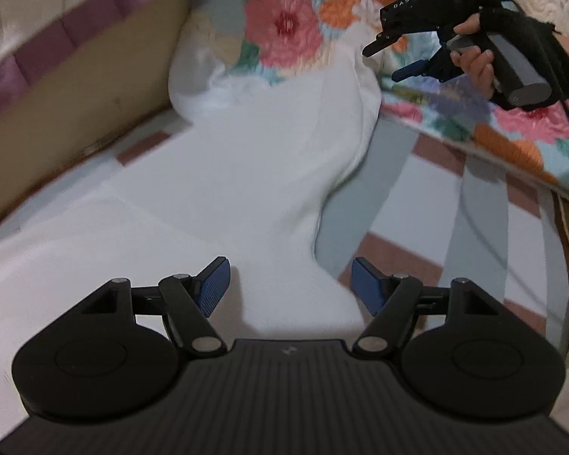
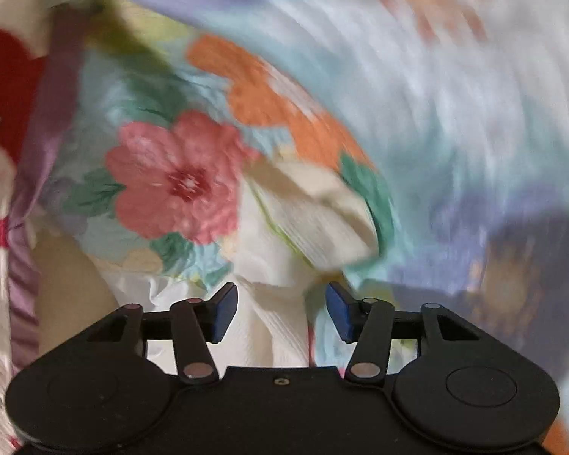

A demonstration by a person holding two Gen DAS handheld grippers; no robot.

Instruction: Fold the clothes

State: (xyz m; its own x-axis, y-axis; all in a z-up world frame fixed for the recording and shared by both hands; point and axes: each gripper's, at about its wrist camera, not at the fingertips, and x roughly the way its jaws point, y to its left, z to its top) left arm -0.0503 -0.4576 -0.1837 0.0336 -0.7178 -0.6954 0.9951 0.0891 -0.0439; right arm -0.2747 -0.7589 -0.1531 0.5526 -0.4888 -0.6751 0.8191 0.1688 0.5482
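1. White garment (image 1: pixel 246 174): lies flat on the checked sheet (image 1: pixel 417 204), a long pale strip. Its long axis runs from just under my left tongs, away and slightly rightward, up to the flowered quilt (image 1: pixel 284 26), where the far end rides onto the quilt's edge.

2. Left tongs (image 1: pixel 290 284): mine, jaws wide, nothing between the pads. The near end of the garment sits directly below and ahead of them, so this hand is the nearer one to that end. I cannot tell whether the pads touch the cloth.

3. Right tongs (image 1: pixel 389 58): seen from the left wrist camera, they hang above the garment's far end, jaws apart, held in my right hand (image 1: pixel 474 64). This hand is nearer the far end.

4. Same tongs, own camera (image 2: pixel 280 307): jaws wide; a rumpled fold of white cloth (image 2: pixel 307 208) lies just ahead and runs down between the pads, not pinched. The picture is blurred, so contact is uncertain.

5. Judgement: each hand stands at one end of the long axis. A fold would likely bring the far end toward the near end, along that axis.

6. Cardboard wall (image 1: pixel 76 106): runs along the garment's left side, near but apart.
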